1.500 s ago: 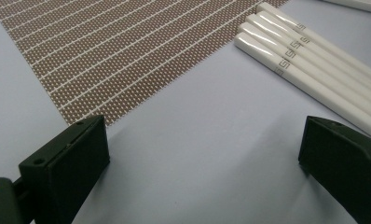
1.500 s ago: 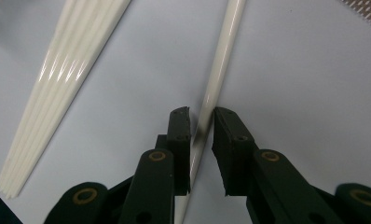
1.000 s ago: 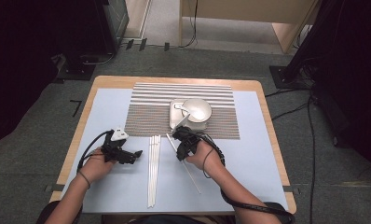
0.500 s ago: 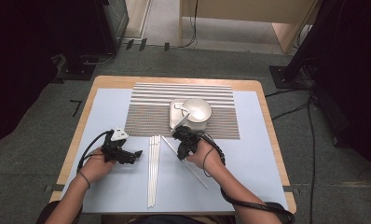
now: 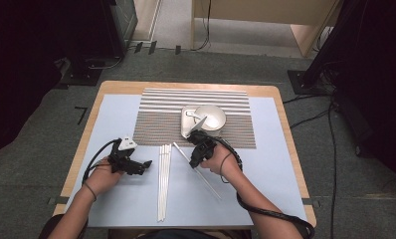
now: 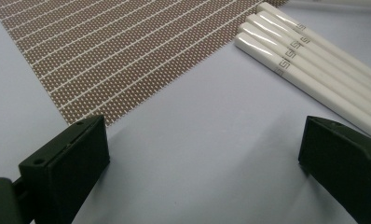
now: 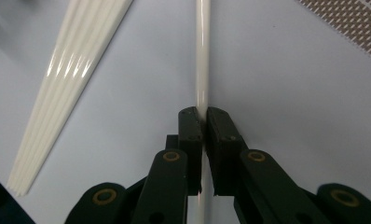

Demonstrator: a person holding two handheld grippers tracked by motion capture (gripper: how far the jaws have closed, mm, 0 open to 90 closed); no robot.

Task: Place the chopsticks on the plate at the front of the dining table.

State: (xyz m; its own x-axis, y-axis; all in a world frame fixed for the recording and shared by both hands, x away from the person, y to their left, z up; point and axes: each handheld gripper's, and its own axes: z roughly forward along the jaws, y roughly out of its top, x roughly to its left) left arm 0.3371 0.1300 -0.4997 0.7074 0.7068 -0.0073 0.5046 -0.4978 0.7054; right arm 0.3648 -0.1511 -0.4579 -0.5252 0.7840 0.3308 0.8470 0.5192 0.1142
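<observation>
From above I see my right gripper (image 5: 195, 160) low over a single white chopstick (image 5: 206, 178) that lies slanted on the pale blue table cover (image 5: 280, 164), apart from the bundle of chopsticks (image 5: 163, 179) to its left. The right gripper view settles what the high one can't — the jaws are clamped tight on that chopstick (image 7: 202, 56), which runs on past them. My left gripper (image 5: 136, 167) rests on the cover just left of the bundle; its own view shows the jaws spread wide with nothing between them, the chopstick ends (image 6: 286, 51) off to one side beside the striped mat (image 6: 127, 46). A bowl (image 5: 209, 117) sits on a plate (image 5: 187, 124) on the mat. Grey floor and dark equipment surround the wooden table (image 5: 86, 134) — what lies on the plate I can't make out.
</observation>
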